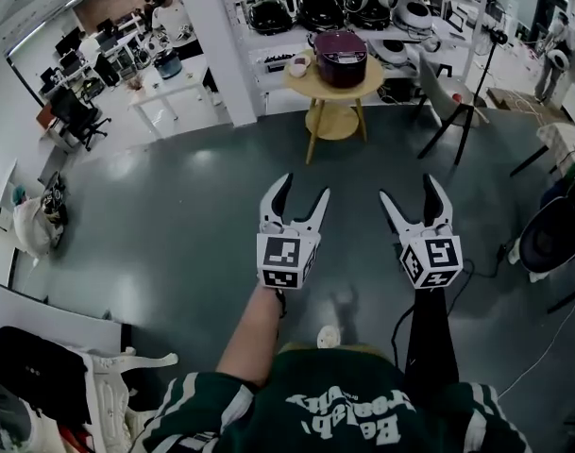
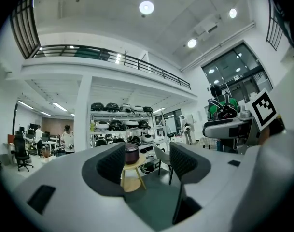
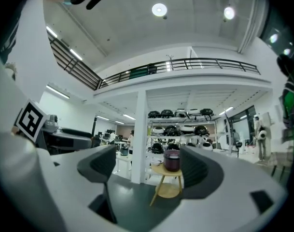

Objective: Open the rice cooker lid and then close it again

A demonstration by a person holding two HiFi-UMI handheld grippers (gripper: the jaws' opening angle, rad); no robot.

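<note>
A dark maroon rice cooker [image 1: 340, 57] with its lid down stands on a small round wooden table [image 1: 311, 83] far ahead across the grey floor. My left gripper [image 1: 304, 189] and right gripper [image 1: 408, 189] are held side by side in front of the person, well short of the table, both pointing at it. Each stands open with nothing between its fingers. In the left gripper view the cooker [image 2: 131, 154] shows small between the spread jaws of the left gripper [image 2: 147, 161]. In the right gripper view the cooker [image 3: 172, 160] sits just inside the right jaw of the right gripper [image 3: 147, 166].
A small white bowl [image 1: 298, 65] shares the table. Behind it are shelves of cookers [image 1: 344, 8] and a white pillar [image 1: 221, 36]. A tripod [image 1: 466, 111] stands right of the table, a dark chair [image 1: 551, 234] further right, desks [image 1: 164, 74] at the back left.
</note>
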